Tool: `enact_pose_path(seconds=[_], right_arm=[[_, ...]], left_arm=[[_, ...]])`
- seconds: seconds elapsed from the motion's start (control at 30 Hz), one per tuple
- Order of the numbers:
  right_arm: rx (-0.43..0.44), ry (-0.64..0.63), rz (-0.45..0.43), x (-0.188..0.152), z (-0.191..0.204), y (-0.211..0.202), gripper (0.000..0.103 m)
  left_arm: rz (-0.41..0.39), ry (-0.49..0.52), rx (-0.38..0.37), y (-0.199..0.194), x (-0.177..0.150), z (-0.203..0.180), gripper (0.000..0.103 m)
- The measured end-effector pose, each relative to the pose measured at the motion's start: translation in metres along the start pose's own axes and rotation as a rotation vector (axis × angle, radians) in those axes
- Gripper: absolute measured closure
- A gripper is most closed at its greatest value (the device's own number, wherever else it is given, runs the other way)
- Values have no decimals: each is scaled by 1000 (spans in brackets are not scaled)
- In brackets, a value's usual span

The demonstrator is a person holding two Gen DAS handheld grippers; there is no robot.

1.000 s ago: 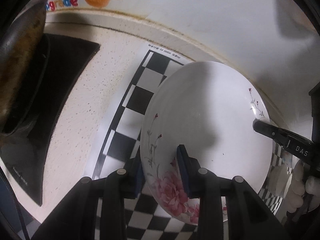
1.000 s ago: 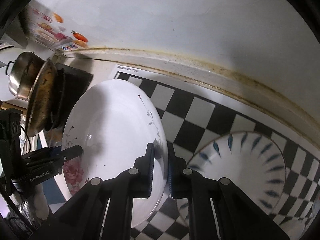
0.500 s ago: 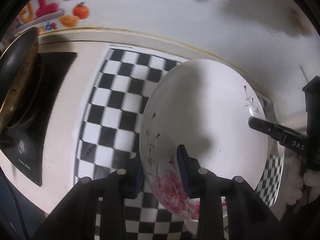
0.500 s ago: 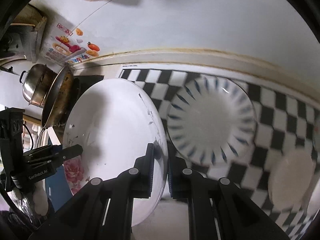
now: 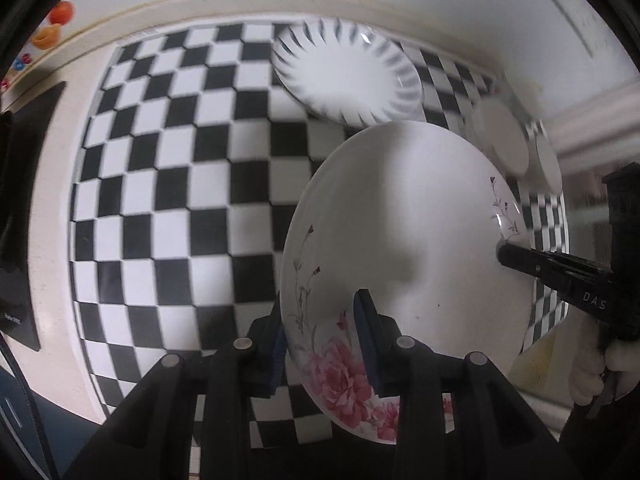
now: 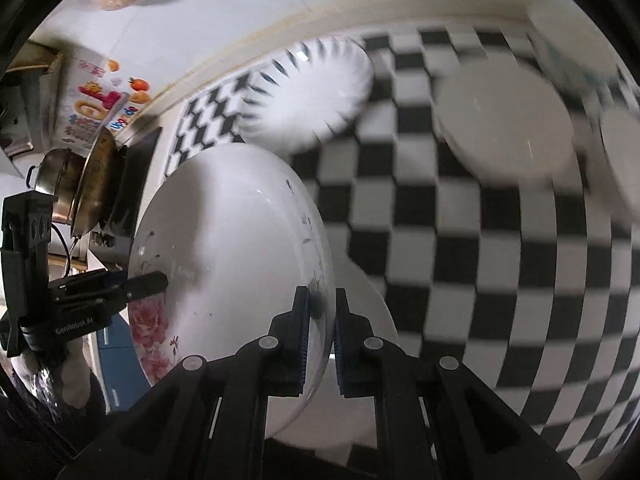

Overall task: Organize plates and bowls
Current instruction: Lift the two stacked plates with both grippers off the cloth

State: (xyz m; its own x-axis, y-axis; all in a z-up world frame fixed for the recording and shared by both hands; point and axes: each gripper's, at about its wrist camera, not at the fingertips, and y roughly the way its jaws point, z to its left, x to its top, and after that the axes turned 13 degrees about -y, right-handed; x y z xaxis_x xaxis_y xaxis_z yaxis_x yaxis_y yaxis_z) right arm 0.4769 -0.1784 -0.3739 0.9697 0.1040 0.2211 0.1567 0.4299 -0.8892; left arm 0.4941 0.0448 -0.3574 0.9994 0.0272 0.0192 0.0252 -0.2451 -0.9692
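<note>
A large white plate with pink flowers (image 5: 404, 240) is held in the air above the checkered mat (image 5: 168, 184), tilted. My left gripper (image 5: 320, 320) is shut on its flowered rim. My right gripper (image 6: 320, 320) is shut on the opposite rim and shows in the left wrist view (image 5: 520, 256) at the right. The plate also shows in the right wrist view (image 6: 232, 248), with the left gripper (image 6: 152, 280) at its left edge. A blue-striped plate (image 5: 348, 76) lies on the mat near the wall. Two white bowls (image 6: 504, 120) sit to the right.
A black stove (image 5: 24, 208) lies left of the mat, with a metal pot and pan (image 6: 80, 184) on it. A white wall with fruit stickers (image 6: 108, 100) runs behind the counter. Another white dish (image 6: 360, 360) lies under the held plate.
Both grippers have lifted the flowered plate higher and carried it right over the mat. The striped plate and white bowls have come into the left wrist view.
</note>
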Motion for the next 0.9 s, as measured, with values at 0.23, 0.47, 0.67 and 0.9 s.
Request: enact_pose_path(seconds=[0.23, 0.47, 0.67, 0.9], right_arm=[[7, 52, 54, -50, -19, 17, 91], [8, 60, 85, -63, -21, 29, 91], [2, 51, 114, -62, -18, 40, 90], [-2, 36, 140, -53, -14, 46, 91]], left_arm=[[89, 55, 63, 35, -20, -11, 74], [133, 69, 112, 50, -24, -14, 74], [140, 70, 149, 57, -24, -16, 74], [153, 58, 175, 65, -23, -21, 74]])
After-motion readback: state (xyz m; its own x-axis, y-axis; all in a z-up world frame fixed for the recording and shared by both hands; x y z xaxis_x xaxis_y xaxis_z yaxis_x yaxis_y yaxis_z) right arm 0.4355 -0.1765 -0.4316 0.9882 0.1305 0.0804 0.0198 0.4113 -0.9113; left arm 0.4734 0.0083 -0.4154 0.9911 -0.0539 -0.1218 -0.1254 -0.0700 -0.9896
